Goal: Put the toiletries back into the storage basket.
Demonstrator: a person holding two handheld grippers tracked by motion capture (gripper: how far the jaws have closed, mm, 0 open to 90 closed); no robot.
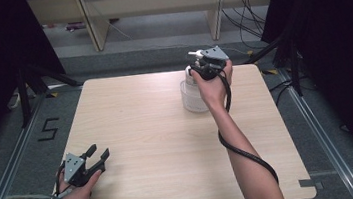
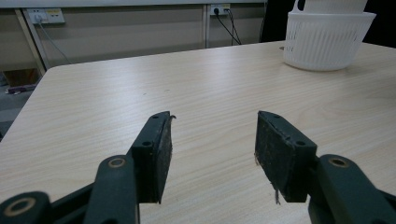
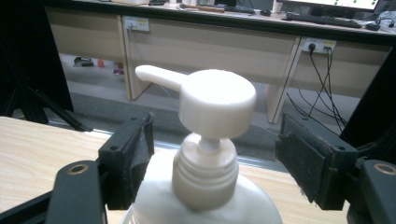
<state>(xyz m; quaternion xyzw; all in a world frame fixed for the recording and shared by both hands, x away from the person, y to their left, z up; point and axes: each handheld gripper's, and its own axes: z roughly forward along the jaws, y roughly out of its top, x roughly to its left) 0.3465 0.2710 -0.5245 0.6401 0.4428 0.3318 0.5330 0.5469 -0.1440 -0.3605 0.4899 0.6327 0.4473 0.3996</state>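
A: Where is there free room on the pale wooden table [image 1: 169,145]?

B: The whole middle and left lie bare. The left gripper [image 1: 94,158] rests at the near left corner, its 2 jaws apart with bare wood ahead of them.

A: And what stands in the way?

B: The white ribbed plastic basket [image 1: 192,97] near the far right, with the white plastic pump bottle [image 3: 208,154] rising from it. The right gripper [image 3: 215,158] sits around the pump neck, a gap left on both sides.
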